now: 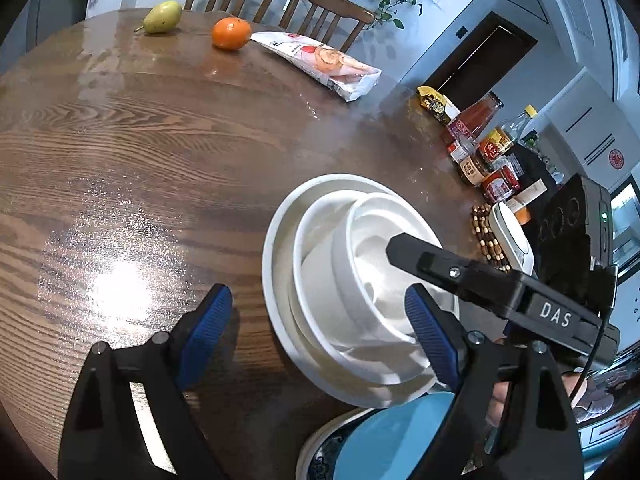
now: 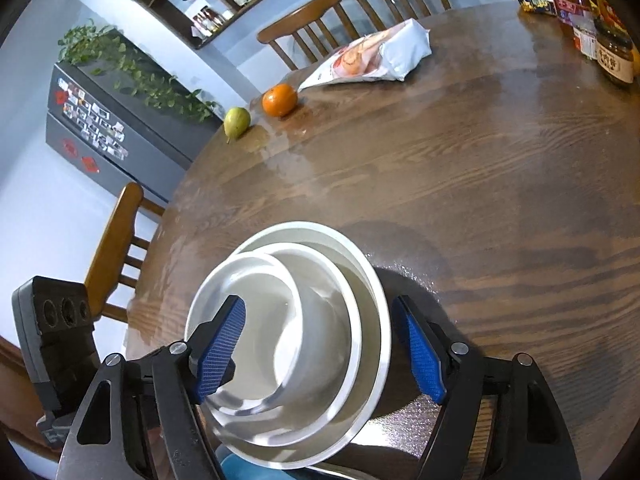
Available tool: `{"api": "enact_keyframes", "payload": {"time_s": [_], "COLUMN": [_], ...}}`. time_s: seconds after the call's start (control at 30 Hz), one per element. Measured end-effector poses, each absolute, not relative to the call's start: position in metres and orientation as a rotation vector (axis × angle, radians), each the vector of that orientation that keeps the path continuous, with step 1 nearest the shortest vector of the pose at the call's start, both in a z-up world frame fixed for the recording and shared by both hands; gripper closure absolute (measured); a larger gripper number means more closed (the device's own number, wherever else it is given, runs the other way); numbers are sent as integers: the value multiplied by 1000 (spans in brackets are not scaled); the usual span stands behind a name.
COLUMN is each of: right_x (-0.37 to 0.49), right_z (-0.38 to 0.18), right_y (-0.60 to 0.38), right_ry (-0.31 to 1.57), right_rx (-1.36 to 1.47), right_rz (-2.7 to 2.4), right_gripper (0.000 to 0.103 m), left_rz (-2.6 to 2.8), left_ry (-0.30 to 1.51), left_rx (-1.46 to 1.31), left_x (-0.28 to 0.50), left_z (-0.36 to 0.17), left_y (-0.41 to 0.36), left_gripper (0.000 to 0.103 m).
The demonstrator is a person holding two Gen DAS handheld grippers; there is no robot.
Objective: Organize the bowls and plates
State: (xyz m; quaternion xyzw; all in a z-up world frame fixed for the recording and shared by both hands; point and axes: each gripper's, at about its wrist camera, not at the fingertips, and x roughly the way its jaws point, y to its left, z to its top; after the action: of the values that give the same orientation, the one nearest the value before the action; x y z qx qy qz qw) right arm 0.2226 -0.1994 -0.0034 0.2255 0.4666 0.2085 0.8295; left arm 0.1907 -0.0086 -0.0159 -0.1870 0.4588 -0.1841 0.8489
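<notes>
Left gripper [image 1: 318,320]: fingers apart, blue pads facing each other, nothing between them but bare wood and the near-left rim of the bowl stack; one finger [image 1: 208,320] hangs over the bench, the other [image 1: 430,332] overlaps the stack's near side, contact not clear.
Right gripper [image 2: 320,346]: fingers spread wide, straddling the bowls; left finger [image 2: 222,350] sits inside the innermost bowl, right finger [image 2: 420,356] is outside the largest bowl's rim. Whether either pad touches the porcelain cannot be told.
Right gripper seen from the left wrist [image 1: 460,276]: black arm marked DAS reaches in from the right, its tip over the innermost bowl.
Bowl stack [image 2: 360,300]: three white bowls nested, smallest inside, standing near the bench's near edge; also in the left view [image 1: 320,264].
Blue plate [image 1: 392,436]: patterned rim, lies at the near edge, just beside the stack and partly under it.
Bench [image 1: 140,152]: round, dark wood grain, glossy with glare.
Far edge: pear [image 1: 162,17] and orange [image 1: 231,33] side by side, a snack bag [image 1: 320,62] lying flat next to the orange.
Right edge: jars and sauce bottles [image 1: 480,144] grouped together, well apart from the bowls.
Chairs [image 2: 304,28]: wooden, pushed up at the far side.
</notes>
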Motion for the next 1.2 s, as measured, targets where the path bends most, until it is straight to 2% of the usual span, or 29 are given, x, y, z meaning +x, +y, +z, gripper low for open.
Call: {"api": "enact_keyframes", "payload": {"time_s": [0.17, 0.23, 0.6, 0.7, 0.8, 0.97, 1.1, 1.2], "right_x": [225, 226, 229, 230, 231, 233, 235, 234], "right_z": [-7, -7, -15, -17, -19, -23, -27, -26], "right_y": [-196, -195, -197, -197, -197, -195, -193, -193], "right_ry": [1015, 1018, 1046, 1053, 1061, 1080, 1099, 1097], "right_rx": [479, 475, 497, 519, 527, 525, 530, 533], "right_rz": [450, 447, 423, 438, 432, 422, 429, 423], "right_gripper": [26, 31, 37, 44, 45, 51, 62, 62], "left_rz": [-401, -409, -421, -420, -423, -423, -427, -441], "left_ry": [958, 960, 964, 973, 990, 1018, 1021, 1022], "left_rx": [-397, -411, -459, -466, -483, -486, -484, -496], "left_x": [189, 189, 193, 194, 196, 198, 197, 196], "left_z": [-16, -18, -22, -23, -26, -31, -32, -31], "left_y": [-11, -12, -15, -16, -15, -19, -20, -20], "left_gripper": [17, 17, 20, 20, 21, 31, 35, 42]}}
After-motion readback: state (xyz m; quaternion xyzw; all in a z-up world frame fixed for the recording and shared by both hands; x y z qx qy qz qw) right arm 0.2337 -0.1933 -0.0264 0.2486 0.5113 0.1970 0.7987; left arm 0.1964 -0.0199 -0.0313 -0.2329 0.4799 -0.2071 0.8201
